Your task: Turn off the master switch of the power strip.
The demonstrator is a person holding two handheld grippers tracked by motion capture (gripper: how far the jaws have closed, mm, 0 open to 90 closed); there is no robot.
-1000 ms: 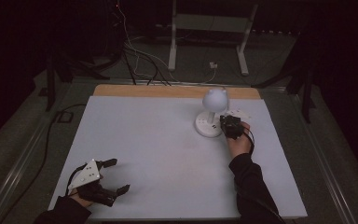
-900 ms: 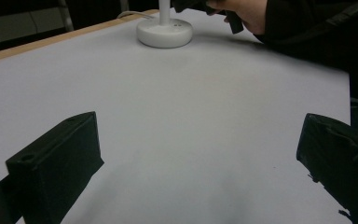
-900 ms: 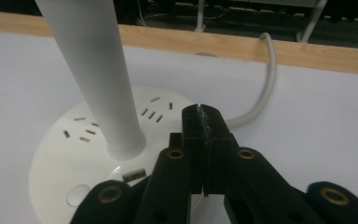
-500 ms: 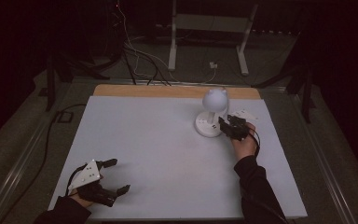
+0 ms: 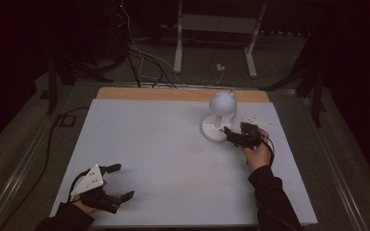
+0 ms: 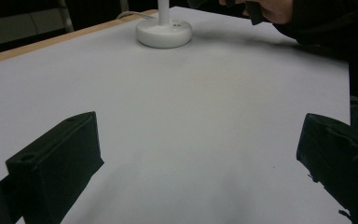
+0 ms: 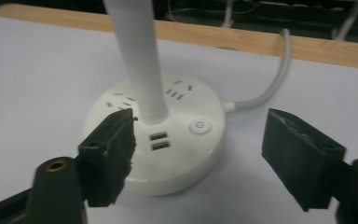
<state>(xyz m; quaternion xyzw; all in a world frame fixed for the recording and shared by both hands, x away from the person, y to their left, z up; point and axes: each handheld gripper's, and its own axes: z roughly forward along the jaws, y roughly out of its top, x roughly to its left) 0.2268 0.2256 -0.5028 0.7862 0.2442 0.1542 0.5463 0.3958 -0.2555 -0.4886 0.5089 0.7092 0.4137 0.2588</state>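
A white plastic desk lamp (image 5: 219, 118) with a round base and a ball-shaped head stands near the far right corner of a white table (image 5: 164, 154). Its white cord (image 7: 272, 81) trails off toward the wooden strip (image 5: 173, 94) along the far edge.

The right claw (image 5: 231, 136) sits just beside the lamp base on its near right side. Its jaws have just been opening and now stand spread, with nothing pinched between them; the hand appears to be letting go after working at the base.

The left claw (image 5: 118, 182) rests near the near left corner, jaws spread and empty, seemingly parked out of the way.

The right gripper view brings out details too small to make out from above: a round power button (image 7: 198, 126), two stacked USB ports (image 7: 159, 141) and socket slots on the base. The left gripper view looks across bare table to the lamp base (image 6: 163, 32), well apart from it.
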